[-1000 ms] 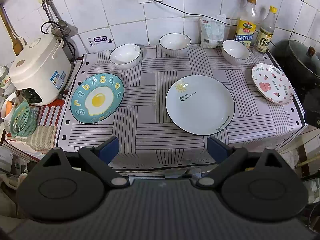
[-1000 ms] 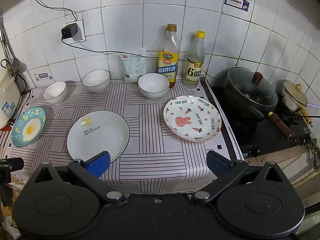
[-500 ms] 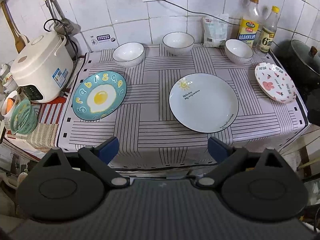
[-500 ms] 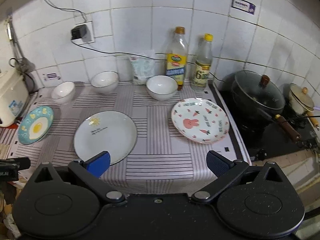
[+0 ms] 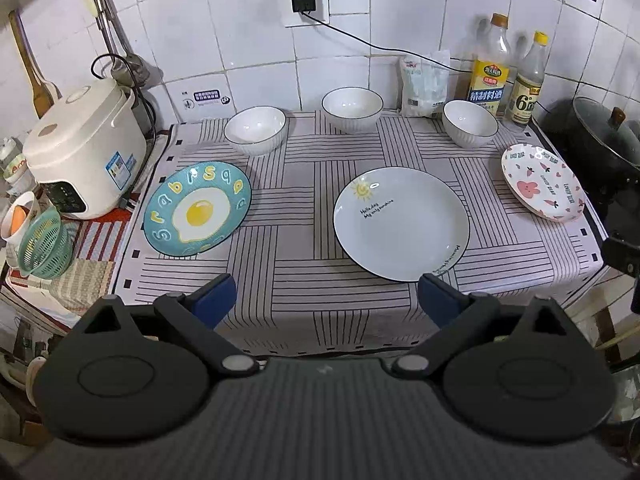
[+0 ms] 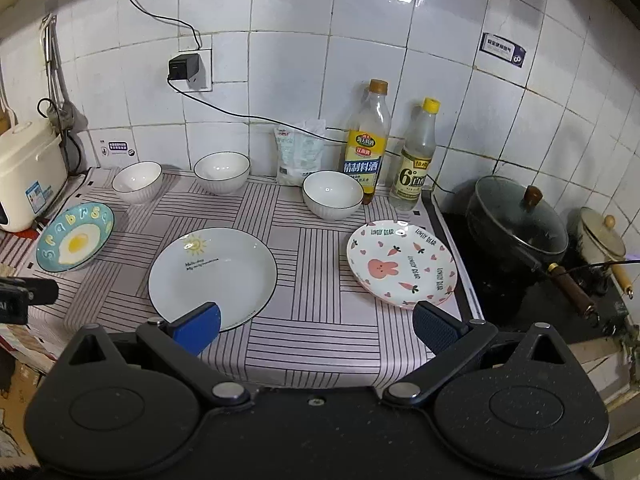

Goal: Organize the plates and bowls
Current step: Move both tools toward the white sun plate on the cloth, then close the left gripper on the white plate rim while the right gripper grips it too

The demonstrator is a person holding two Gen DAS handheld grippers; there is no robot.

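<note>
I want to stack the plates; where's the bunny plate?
The bunny plate sits at the cloth's right end, beside the stove, in front of the nearest bowl.

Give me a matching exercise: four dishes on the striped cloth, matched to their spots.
Things:
1. egg plate
2. bunny plate
3. sun plate
4. middle bowl

Places:
a. centre of the cloth, in front
b. back row, beside the white bag
c. nearest the rice cooker
d. nearest the black pot

Pairs: 1-c, 2-d, 3-a, 4-b
</note>
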